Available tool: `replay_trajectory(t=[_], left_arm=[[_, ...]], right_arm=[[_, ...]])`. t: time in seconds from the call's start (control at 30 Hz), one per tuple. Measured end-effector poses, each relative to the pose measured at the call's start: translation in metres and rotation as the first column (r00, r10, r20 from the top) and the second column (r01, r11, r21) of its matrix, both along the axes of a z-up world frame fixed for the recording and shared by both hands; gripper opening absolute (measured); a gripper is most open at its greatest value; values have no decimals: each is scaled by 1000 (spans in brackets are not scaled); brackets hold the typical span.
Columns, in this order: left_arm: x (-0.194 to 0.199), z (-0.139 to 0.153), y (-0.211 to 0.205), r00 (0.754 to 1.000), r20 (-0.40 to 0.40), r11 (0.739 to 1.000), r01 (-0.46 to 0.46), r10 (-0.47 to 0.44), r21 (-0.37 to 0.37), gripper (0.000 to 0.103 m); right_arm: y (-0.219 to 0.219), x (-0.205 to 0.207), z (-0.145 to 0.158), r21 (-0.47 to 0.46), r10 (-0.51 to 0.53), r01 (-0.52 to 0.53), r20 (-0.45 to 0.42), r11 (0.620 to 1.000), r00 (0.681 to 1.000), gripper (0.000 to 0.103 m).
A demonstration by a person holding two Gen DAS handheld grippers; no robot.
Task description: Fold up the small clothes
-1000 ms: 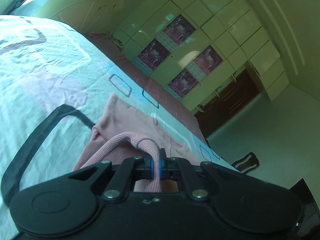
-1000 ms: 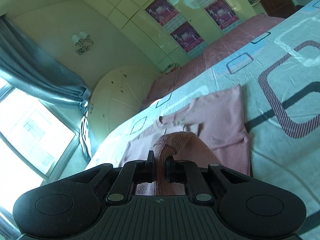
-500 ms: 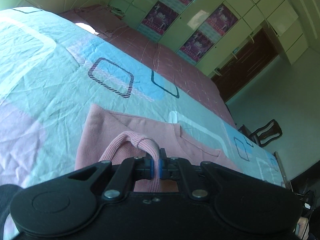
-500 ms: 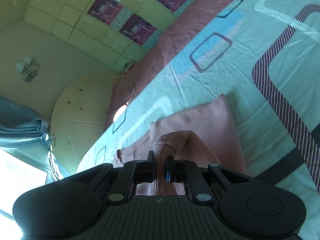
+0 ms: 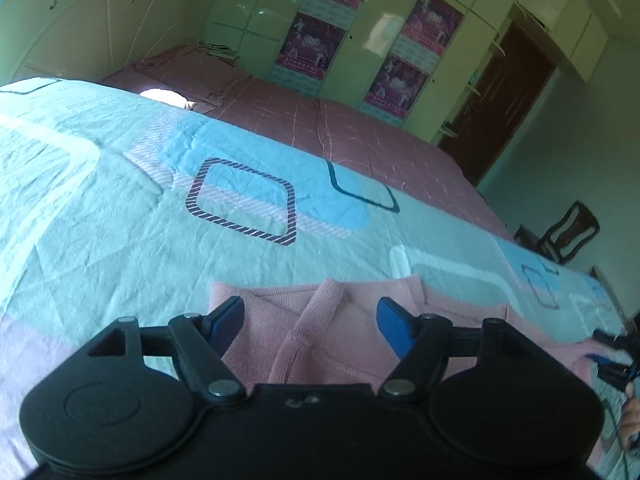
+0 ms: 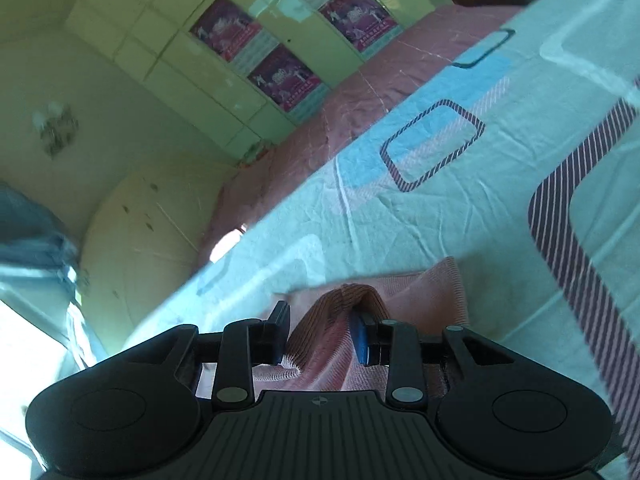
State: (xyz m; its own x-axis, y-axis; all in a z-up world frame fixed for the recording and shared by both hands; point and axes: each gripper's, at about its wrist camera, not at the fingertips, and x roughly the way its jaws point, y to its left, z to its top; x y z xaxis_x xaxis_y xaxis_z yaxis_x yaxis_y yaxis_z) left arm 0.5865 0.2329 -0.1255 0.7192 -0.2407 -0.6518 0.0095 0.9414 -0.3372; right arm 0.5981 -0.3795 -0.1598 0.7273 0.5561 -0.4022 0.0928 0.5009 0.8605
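A small pink ribbed garment (image 5: 340, 336) lies on the patterned bedsheet (image 5: 140, 216), one ribbed edge folded over its body. My left gripper (image 5: 311, 320) is open just above it, its blue pads apart on either side of the folded edge. In the right wrist view the same garment (image 6: 432, 300) lies with a raised fold of ribbed cloth (image 6: 344, 320) standing between the jaws of my right gripper (image 6: 322, 334), which is open; the cloth rests against the right pad. The right gripper also shows at the far right of the left wrist view (image 5: 616, 356).
The bed carries a light blue sheet with square patterns and a pink quilt (image 5: 320, 128) at its far side. A wardrobe wall with posters (image 5: 360, 40), a dark door (image 5: 500, 92) and a chair (image 5: 568, 236) stand beyond. A window (image 6: 24, 344) is at the left.
Both grippers were shut on folds of the pink garment. Both have lowered towards the bed and opened, letting the cloth go onto the garment's body.
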Motion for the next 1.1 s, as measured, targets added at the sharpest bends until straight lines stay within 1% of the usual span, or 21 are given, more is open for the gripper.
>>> replay_trajectory(t=[0.03,0.1,0.2,0.23,0.27,0.33,0.4,0.47,0.57,0.63,0.67,0.7,0.73,0.77,0.8,0.83,0.87,0.9,0.93,0.97,1.1], left_arm=[[1,-1,-2,1000,-5,1000,17,-17,17,70],[1,-4,-8,998,-13,997,58,-58,60,69],[1,-7,-16,994,-19,989,105,-104,103,67],[3,-9,-17,993,-23,987,117,-115,108,66],[4,-11,-18,992,-27,986,125,-123,108,62],[9,-16,-20,989,-41,983,146,-142,110,51],[16,-20,-23,985,-62,978,169,-163,121,45],[22,-23,-28,979,-88,971,193,-182,141,44],[33,-26,-34,974,-112,962,215,-198,166,44],[39,-26,-37,969,-123,958,232,-213,170,44],[40,-26,-39,967,-127,953,243,-223,179,41],[40,-26,-43,961,-127,940,267,-245,213,33],[38,-25,-46,956,-116,929,289,-269,230,6],[34,-21,-45,964,-82,936,265,-253,232,6],[26,-14,-40,979,-8,952,202,-206,229,6],[21,-10,-32,987,41,969,144,-156,200,6],[18,-9,-19,996,69,989,54,-63,138,5],[20,-14,-9,998,54,997,-15,11,74,5],[24,-21,-5,998,26,998,-51,50,38,5],[25,-25,-5,998,15,997,-65,64,37,5],[25,-22,-11,998,42,996,-51,48,76,5]], right_arm=[[-6,2,-7,72,-31,34,-38,997,999,67],[-12,4,-7,58,-52,55,-64,997,997,70],[-30,1,-15,202,-74,91,-94,975,993,70],[-34,1,-8,140,-87,97,-78,985,993,70],[-30,4,3,9,-65,66,-54,998,996,70],[-13,14,19,-198,33,-39,-32,979,999,69],[12,23,28,-359,139,-137,-21,923,990,63],[42,33,28,-504,252,-241,-48,829,967,60],[83,37,16,-679,376,-350,-117,645,919,58],[101,35,9,-753,431,-374,-133,542,892,45],[105,32,5,-771,461,-375,-119,516,879,37],[108,30,6,-782,474,-373,-113,499,873,16],[110,26,6,-803,480,-363,-111,472,870,10],[109,23,8,-810,477,-342,-89,476,874,9],[104,18,13,-812,444,-291,-43,507,895,8],[88,19,19,-783,345,-191,31,592,938,8],[71,22,19,-716,237,-129,53,686,970,8],[65,27,12,-665,176,-113,28,738,984,8],[69,32,4,-643,161,-126,-5,756,987,8],[76,33,-1,-646,167,-140,-21,750,986,8],[81,30,-4,-671,157,-128,-18,730,987,8]])
